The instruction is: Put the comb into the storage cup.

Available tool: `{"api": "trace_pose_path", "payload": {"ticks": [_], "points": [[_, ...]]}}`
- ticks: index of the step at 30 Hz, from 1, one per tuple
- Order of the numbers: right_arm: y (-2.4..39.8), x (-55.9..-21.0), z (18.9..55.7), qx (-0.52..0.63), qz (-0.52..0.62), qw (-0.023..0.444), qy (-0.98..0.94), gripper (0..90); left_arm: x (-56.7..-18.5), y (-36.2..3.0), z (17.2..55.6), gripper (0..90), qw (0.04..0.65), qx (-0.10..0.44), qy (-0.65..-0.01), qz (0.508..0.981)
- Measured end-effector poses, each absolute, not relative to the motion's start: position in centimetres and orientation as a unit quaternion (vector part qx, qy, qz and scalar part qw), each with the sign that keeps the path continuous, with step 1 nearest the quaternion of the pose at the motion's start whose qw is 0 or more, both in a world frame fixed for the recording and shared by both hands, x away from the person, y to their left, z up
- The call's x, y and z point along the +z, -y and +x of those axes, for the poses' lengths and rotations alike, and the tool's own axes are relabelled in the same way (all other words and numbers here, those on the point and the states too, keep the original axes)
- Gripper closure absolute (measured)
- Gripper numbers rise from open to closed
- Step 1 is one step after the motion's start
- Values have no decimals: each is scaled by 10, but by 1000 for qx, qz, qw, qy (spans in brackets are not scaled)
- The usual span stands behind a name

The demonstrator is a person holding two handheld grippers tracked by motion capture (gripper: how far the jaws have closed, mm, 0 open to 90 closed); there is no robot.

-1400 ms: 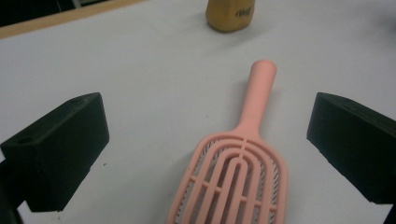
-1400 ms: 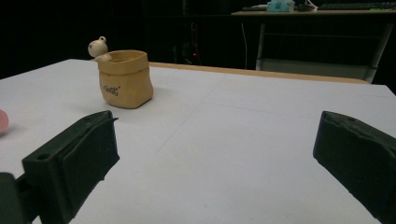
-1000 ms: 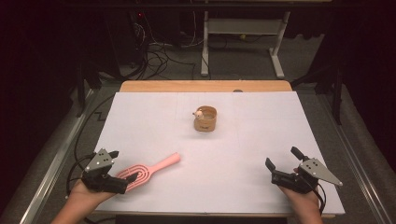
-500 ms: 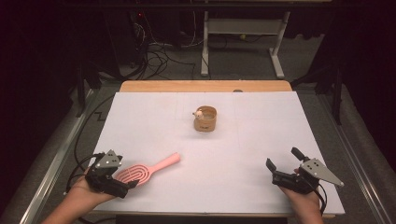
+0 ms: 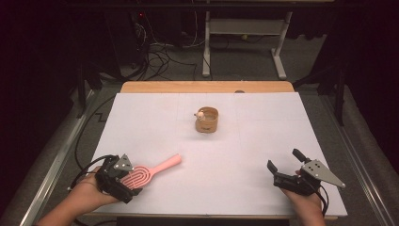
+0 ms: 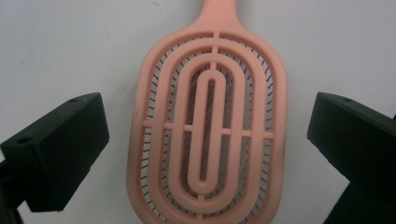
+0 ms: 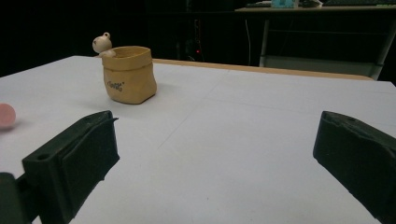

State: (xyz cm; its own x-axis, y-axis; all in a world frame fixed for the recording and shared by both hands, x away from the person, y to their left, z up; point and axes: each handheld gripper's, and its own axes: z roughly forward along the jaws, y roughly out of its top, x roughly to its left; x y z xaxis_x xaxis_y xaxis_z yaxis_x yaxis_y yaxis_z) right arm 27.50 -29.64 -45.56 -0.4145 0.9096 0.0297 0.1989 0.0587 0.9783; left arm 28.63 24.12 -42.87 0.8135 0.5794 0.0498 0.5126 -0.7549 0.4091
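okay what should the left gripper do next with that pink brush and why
Probably close the left gripper on the pink slotted plastic hairbrush: its open jaws already straddle the brush head, with gaps on both sides, and the brush lies flat on the white table.

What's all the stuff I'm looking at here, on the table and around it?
Pink plastic hairbrush with oval slotted head: one, pink, near left corner of the table, head between the open jaws, untouched.
Small tan pot shaped like a sack with a little bear figure on its rim: one, tan, middle of the table toward the far side.
White table cover: one, white, over a wooden table.
Grey metal stand: one, on the floor beyond.
Black cables: several, floor beyond.
Left gripper: one, black, open.
Right gripper: one, black, open, near right corner.
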Motion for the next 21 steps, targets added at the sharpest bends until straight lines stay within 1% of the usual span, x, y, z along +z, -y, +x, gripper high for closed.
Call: {"api": "trace_pose_path", "payload": {"ticks": [3, 8, 12, 18, 21], "points": [[297, -455, 275, 537, 429, 331, -647, 6, -430, -238, 289, 0, 169, 84, -287, 939], [297, -455, 275, 537, 429, 331, -647, 6, -433, -232, 295, 0, 153, 74, -285, 943], [297, -456, 275, 537, 430, 329, -647, 6, -435, -228, 296, 0, 145, 74, -272, 948], [298, -456, 275, 537, 433, 327, -645, 6, -441, -232, 299, 0, 134, 64, -276, 950], [297, -456, 274, 539, 433, 327, -644, 6, -445, -234, 301, 0, 130, 48, -279, 950]]}}
